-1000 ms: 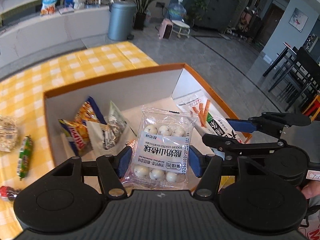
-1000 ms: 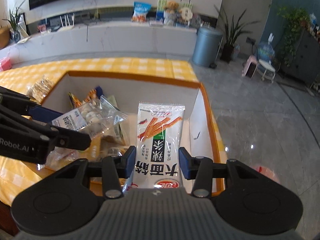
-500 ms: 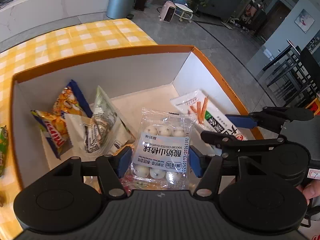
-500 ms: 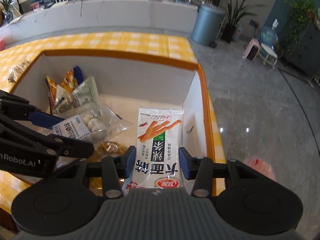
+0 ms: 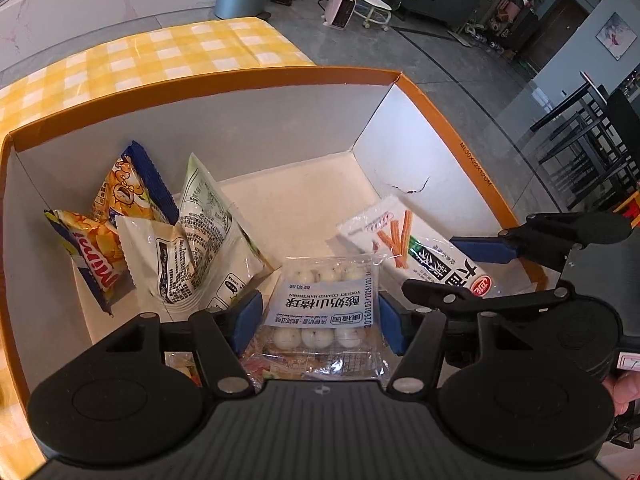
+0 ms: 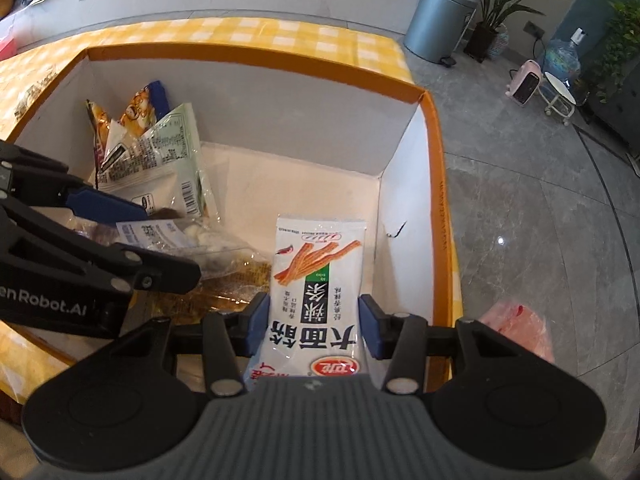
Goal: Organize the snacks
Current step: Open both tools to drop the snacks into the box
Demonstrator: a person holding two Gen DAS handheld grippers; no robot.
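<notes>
An orange-rimmed cardboard box (image 5: 472, 148) (image 6: 436, 184) stands on a yellow checked tablecloth. My left gripper (image 5: 320, 318) is shut on a clear pack of white yogurt hawthorn balls (image 5: 326, 308), held low inside the box; the pack also shows in the right wrist view (image 6: 188, 236). My right gripper (image 6: 314, 326) is shut on a white spicy-strip packet (image 6: 316, 292), held inside the box by its right wall; it also shows in the left wrist view (image 5: 416, 248). The two grippers are side by side.
Chip bags (image 5: 108, 224) and white-green snack bags (image 5: 200, 236) lean in the box's left part. More packets lie on the box floor under the left gripper (image 6: 236, 276). A grey bin (image 6: 436, 20) and floor lie beyond the table edge.
Both grippers have moved forward and down into the box with their packets still held. The box now fills both views.
</notes>
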